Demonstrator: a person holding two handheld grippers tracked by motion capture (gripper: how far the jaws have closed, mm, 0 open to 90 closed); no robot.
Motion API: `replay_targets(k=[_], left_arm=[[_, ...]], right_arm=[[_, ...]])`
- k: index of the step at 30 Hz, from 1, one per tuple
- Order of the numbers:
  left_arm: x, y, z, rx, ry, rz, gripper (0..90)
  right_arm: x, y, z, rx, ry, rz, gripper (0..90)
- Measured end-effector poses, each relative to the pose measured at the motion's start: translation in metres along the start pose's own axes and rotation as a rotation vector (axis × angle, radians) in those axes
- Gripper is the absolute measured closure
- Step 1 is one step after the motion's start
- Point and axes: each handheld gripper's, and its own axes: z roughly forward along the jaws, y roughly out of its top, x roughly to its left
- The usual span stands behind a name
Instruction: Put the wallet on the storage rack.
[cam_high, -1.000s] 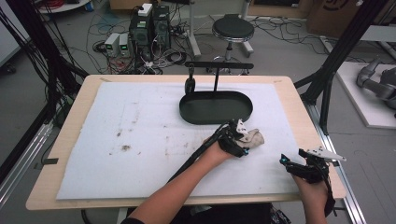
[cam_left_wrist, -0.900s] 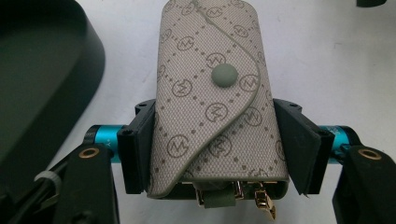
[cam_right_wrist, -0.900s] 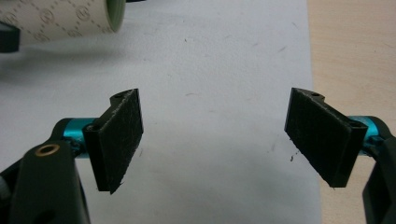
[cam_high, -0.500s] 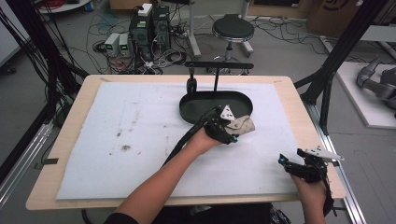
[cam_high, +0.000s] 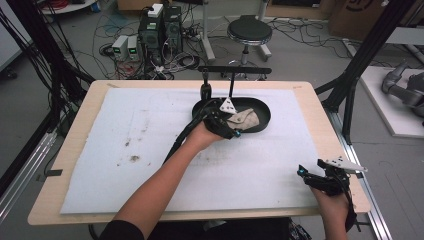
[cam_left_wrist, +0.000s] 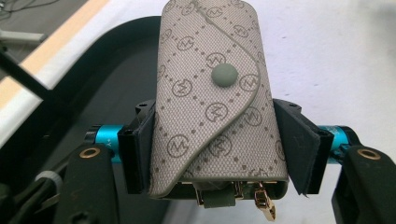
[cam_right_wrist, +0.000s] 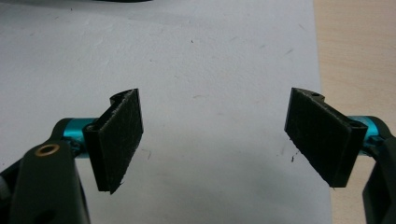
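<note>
High view shows the left forearm stretched forward across the white surface (cam_high: 125, 150), and the left gripper (cam_high: 231, 125) holds a grey key pouch (cam_high: 245, 119) over the black oval tray (cam_high: 262, 111); the right gripper (cam_high: 320, 180) rests near the right front edge with its jaws spread wide and nothing between them. Left gripper view shows the jaws pinching the pouch (cam_left_wrist: 217, 102) on both sides: woven grey cloth with a round logo pattern, a curved flap closed by a grey snap button (cam_left_wrist: 224, 75), and a gold clasp (cam_left_wrist: 264, 203) hanging at its lower end

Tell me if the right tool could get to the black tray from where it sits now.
Probably yes. The right tool hovers open at the table's near right corner, with bare white mat between it and the black tray; the left tool, gripping the key pouch, crowds the tray.
</note>
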Motion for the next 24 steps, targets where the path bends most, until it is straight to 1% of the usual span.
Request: replay_targets(k=[1,7,8,9,10,12,15,18,19,21,24], left_arm=[[0.004,-0.001,-0.001,-0.002,0.0,-0.011,35.8],[0.025,-0.006,-0.007,0.016,0.036,-0.036,35.8],[0.025,-0.006,-0.007,0.016,0.036,-0.036,35.8],[0.032,-0.008,-0.008,0.02,0.054,-0.036,35.7],[0.035,-0.01,-0.008,0.009,0.062,-0.044,35.6],[0.043,-0.014,-0.009,0.004,0.067,-0.063,35.6],[0.052,-0.019,-0.008,0.022,0.08,-0.077,35.6],[0.06,-0.023,-0.007,0.035,0.094,-0.079,35.4],[0.06,-0.023,-0.007,0.035,0.094,-0.079,35.3],[0.066,-0.025,-0.003,0.046,0.1,-0.084,35.3],[0.071,-0.026,0.002,0.068,0.105,-0.088,35.3]], right_arm=[[0.0,0.0,0.0,-0.003,-0.001,-0.004,19.8],[0.0,0.0,0.0,-0.002,0.0,-0.004,19.8],[0.0,0.0,0.0,-0.002,0.0,-0.004,19.8],[0.0,0.0,0.001,0.0,-0.001,-0.003,19.8],[0.0,0.0,0.001,0.0,-0.001,-0.004,19.8],[0.0,0.0,0.001,0.0,-0.003,-0.006,19.8],[0.0,0.0,0.0,-0.002,-0.005,-0.004,19.8],[0.0,0.0,0.0,-0.001,-0.004,-0.005,19.8],[0.0,0.0,0.0,-0.001,-0.004,-0.005,19.8],[0.0,0.001,0.001,-0.002,-0.002,-0.008,19.8],[-0.001,0.001,0.001,-0.001,-0.002,-0.007,19.8]])
